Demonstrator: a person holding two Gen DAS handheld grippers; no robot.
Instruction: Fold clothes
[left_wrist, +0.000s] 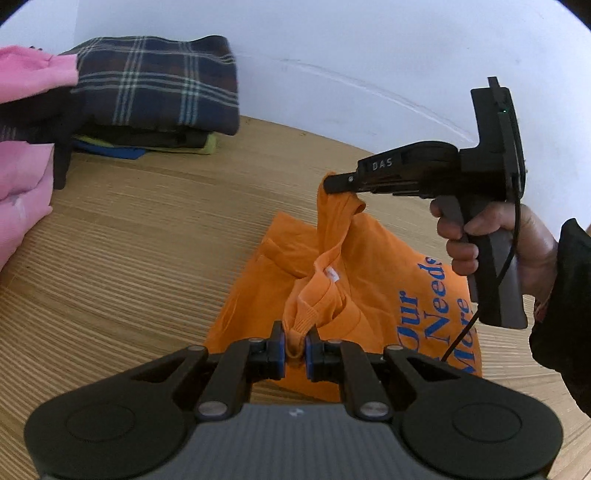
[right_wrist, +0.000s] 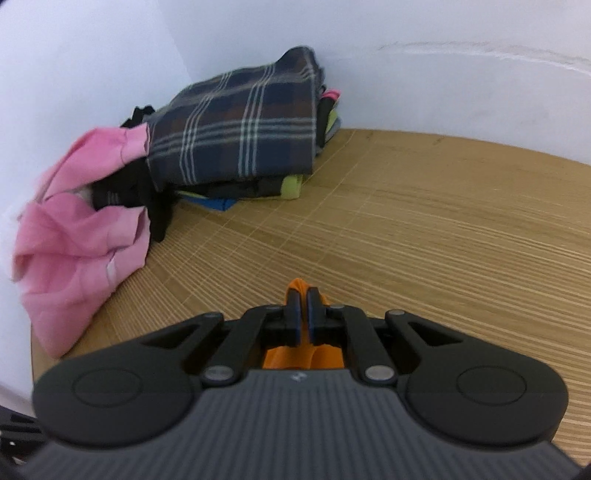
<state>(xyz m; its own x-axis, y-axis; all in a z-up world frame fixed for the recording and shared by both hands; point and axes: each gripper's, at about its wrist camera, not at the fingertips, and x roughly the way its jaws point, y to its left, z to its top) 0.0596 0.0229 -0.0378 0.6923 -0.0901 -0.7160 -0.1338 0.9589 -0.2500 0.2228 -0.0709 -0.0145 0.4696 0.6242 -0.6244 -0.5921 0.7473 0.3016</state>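
Note:
An orange T-shirt (left_wrist: 369, 280) with blue lettering hangs between both grippers just above the wooden table (left_wrist: 147, 258). My left gripper (left_wrist: 294, 341) is shut on the shirt's ribbed collar edge. In the left wrist view, my right gripper (left_wrist: 332, 182), held in a person's hand (left_wrist: 517, 251), pinches the shirt's upper edge and lifts it. In the right wrist view, the right gripper (right_wrist: 303, 306) is shut on a fold of the orange T-shirt (right_wrist: 303, 354), most of which is hidden below the gripper body.
A folded stack topped by a navy plaid garment (left_wrist: 155, 85) (right_wrist: 236, 133) sits in the back corner against the white wall (left_wrist: 369, 55). Beside it lies a crumpled pink garment (right_wrist: 77, 243) (left_wrist: 22, 177) with a black item (right_wrist: 136, 192). Bare wood lies between the stack and the shirt.

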